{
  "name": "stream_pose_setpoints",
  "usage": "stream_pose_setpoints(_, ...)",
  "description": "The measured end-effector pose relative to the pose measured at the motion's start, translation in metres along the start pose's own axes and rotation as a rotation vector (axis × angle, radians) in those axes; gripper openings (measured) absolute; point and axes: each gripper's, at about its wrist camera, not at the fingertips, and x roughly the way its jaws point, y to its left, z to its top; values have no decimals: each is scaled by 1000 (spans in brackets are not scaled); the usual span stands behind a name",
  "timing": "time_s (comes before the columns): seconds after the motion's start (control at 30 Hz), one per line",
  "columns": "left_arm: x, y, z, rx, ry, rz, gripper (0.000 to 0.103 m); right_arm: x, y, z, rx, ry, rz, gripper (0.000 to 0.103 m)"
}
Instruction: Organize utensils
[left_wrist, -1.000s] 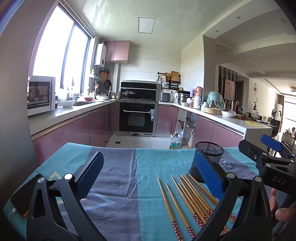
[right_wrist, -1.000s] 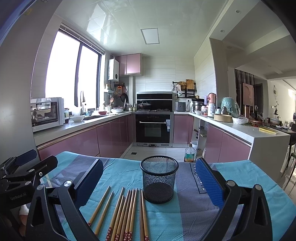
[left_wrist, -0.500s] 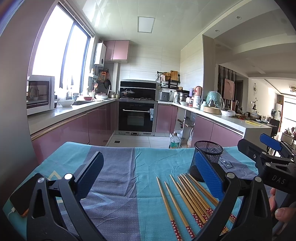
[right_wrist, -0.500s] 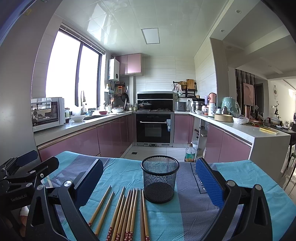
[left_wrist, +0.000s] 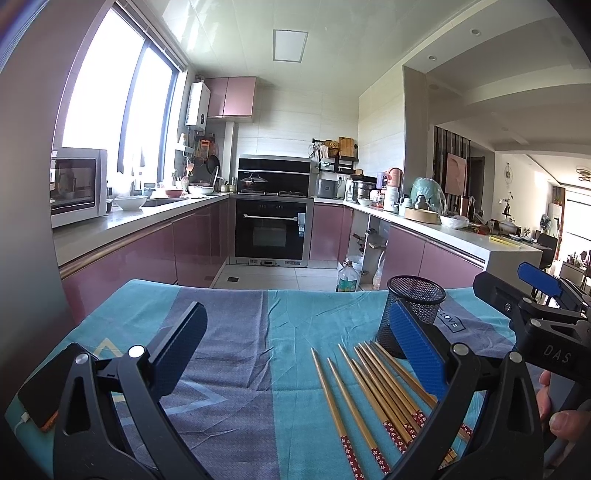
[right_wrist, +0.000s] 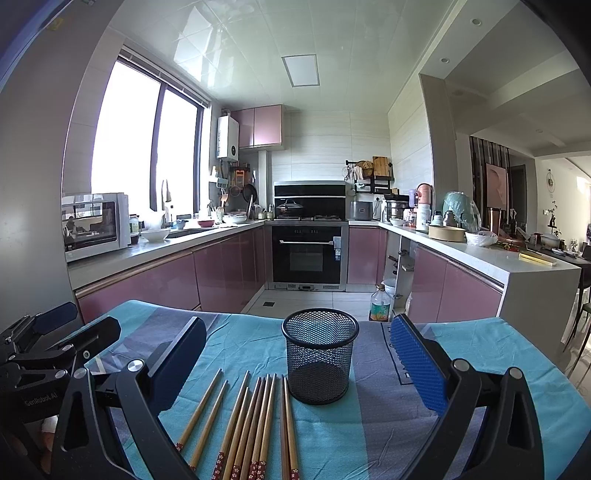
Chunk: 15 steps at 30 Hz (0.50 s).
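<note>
Both wrist views face kitchen (shared chopsticks (left_wrist: 373, 391)).

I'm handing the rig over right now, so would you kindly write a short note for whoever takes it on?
Left gripper: open, holding nothing, hovering over the tablecloth.
Right gripper: open, holding nothing, facing the mesh cup.
Chopsticks: lying in a loose row on the cloth, just in front of the cup, tips toward it.
Done: nothing; the cup looks empty.
Left: pick up the chopsticks and stand them in the cup.
</note>
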Motion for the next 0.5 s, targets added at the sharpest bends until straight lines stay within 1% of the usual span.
stream_pose_setpoints(0.5,5,3,-5,2,26,-7,97,4,0,-1,-2,6,3,97)
